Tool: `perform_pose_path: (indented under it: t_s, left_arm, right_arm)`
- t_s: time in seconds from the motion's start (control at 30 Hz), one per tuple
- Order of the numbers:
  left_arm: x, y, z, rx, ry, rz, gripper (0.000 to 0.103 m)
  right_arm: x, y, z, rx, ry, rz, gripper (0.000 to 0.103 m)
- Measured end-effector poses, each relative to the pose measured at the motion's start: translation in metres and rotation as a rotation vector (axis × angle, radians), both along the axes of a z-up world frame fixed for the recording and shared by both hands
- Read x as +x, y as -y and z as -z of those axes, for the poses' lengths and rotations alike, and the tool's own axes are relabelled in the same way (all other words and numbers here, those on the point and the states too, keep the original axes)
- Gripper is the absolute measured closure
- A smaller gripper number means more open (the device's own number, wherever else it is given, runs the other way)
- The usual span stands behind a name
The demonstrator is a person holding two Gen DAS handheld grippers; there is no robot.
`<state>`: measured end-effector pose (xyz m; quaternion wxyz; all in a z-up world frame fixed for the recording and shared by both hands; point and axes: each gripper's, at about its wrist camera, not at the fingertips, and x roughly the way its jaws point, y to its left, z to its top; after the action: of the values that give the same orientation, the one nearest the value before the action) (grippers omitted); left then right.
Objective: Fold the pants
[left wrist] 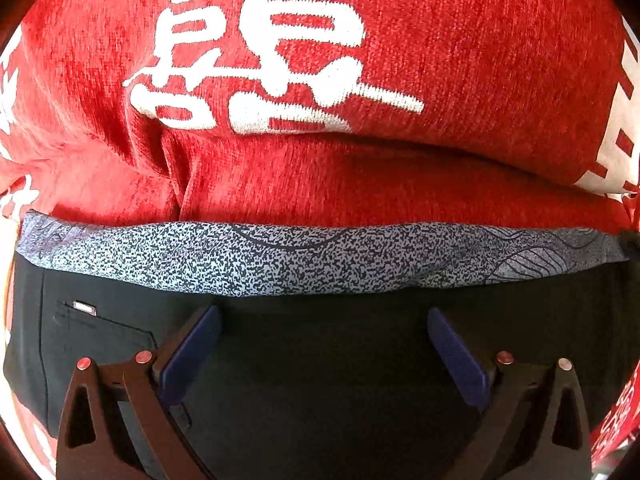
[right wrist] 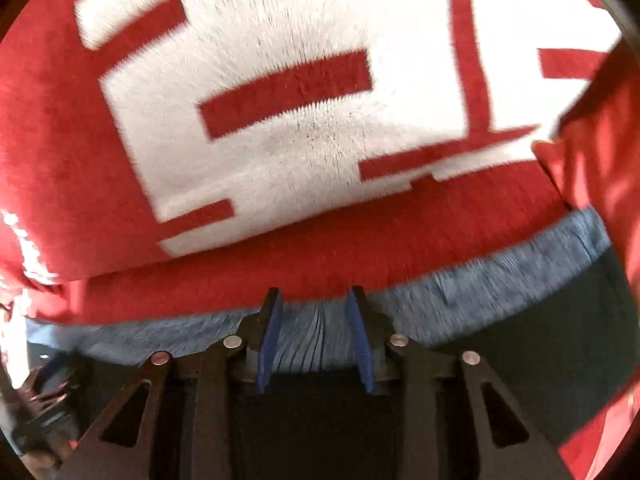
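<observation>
Black pants (left wrist: 320,380) with a speckled grey-blue waistband (left wrist: 320,256) lie on a red cloth. My left gripper (left wrist: 323,314) stands open wide just above the black fabric below the waistband, with nothing pinched between its blue pads (left wrist: 188,356). A back pocket with a small light tag (left wrist: 84,307) shows to its left. In the right wrist view my right gripper (right wrist: 314,294) is shut on the waistband (right wrist: 316,340), which bunches into pleats between the narrow-set pads (right wrist: 270,340). The black pants (right wrist: 540,320) trail off to the right, blurred by motion.
The red cloth (left wrist: 440,60) with large white characters covers the whole surface beyond the waistband in both views. A raised fold of the red cloth (right wrist: 600,140) stands at the right edge of the right wrist view.
</observation>
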<state>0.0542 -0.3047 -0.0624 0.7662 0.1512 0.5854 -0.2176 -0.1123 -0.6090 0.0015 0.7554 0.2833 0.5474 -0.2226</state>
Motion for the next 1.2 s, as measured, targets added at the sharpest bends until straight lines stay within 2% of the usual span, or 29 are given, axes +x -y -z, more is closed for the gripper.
perform_pose_path:
  t_s: [0.1,0.2,0.23,0.3,0.47,0.57,0.67,0.77,0.9,1.07,1.2]
  left_arm:
    - [-0.001,0.002,-0.003,0.003,0.001,-0.004,0.000]
    - [-0.002,0.005,-0.008,0.030,0.000,0.003,0.000]
    - [-0.004,0.008,-0.013,0.050,-0.001,0.010,0.000]
    - [-0.011,0.014,-0.024,0.087,0.003,0.034,0.000]
    - [-0.042,0.025,-0.052,0.057,0.007,0.093,0.000]
    - [-0.065,0.037,-0.054,0.043,-0.032,0.113,0.000]
    - [-0.092,0.049,-0.046,0.083,-0.061,0.148,0.000]
    - [-0.110,0.050,-0.044,0.108,-0.062,0.169,0.000]
    - [-0.104,0.029,-0.057,0.124,-0.016,0.155,0.000]
    - [-0.070,-0.026,-0.067,0.191,0.055,0.064,0.000]
    - [-0.053,-0.080,-0.042,0.301,0.015,-0.003,0.000]
  right_arm:
    - [-0.016,-0.035,-0.013,0.002,-0.004,-0.077,0.054]
    - [-0.037,-0.065,-0.003,0.017,-0.048,-0.118,0.051]
    - [-0.046,-0.070,0.002,0.026,-0.062,-0.107,0.051]
    - [-0.067,-0.072,-0.001,0.027,-0.015,-0.067,0.051]
    - [-0.110,-0.064,-0.012,0.096,0.019,0.043,0.051]
    - [-0.129,-0.061,-0.018,0.098,0.016,0.080,0.051]
    - [-0.137,-0.051,-0.022,0.101,0.004,0.103,0.050]
    - [-0.132,-0.063,-0.024,0.124,0.012,0.107,0.050]
    - [-0.104,-0.096,-0.017,0.138,0.003,0.069,0.050]
    - [-0.079,-0.137,-0.028,0.126,0.032,-0.045,0.050]
    - [-0.050,-0.179,-0.027,0.199,0.083,-0.147,0.050]
